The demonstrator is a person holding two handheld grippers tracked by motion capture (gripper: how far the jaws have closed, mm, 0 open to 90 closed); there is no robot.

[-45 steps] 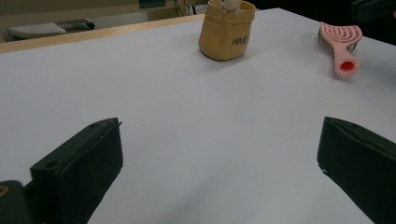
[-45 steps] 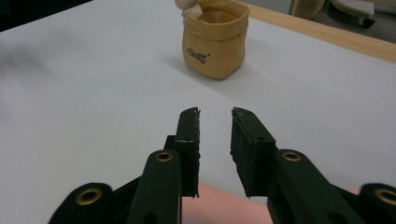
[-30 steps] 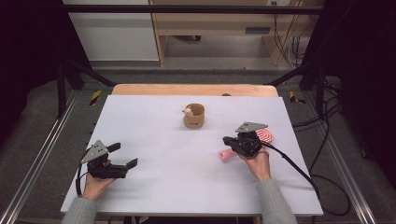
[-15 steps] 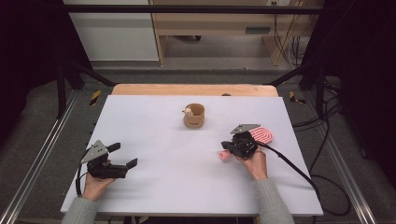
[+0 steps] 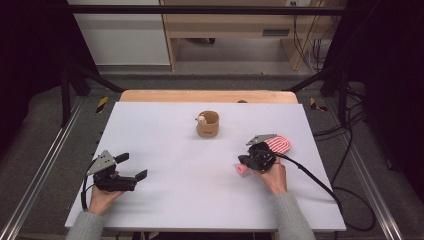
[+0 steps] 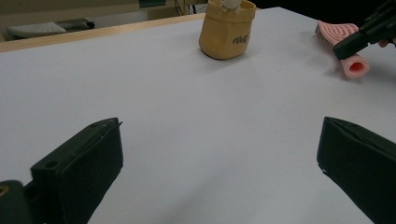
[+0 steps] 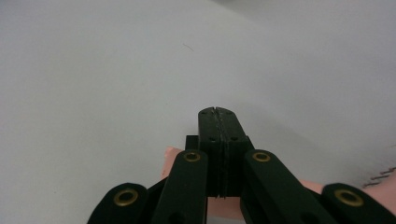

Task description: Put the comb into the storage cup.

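Right gripper point(image 5: 248, 161) has its jaws pressed flat together, gripping nothing, right above the pink brush point(image 5: 272, 148) near the table's point(image 5: 165, 150) right edge. It looks light and bendy; the round handle point(image 6: 356, 67) seems easiest to grab.

Pink ridged brush point(image 5: 272, 148), flat, table's right side

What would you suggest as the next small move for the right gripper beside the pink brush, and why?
Probably open the jaws before going lower. The right gripper is fully shut, its pads pressed together with nothing between them, and it sits just above the pink brush, whose tubular handle end pokes out below it. Shut jaws cannot take the handle.
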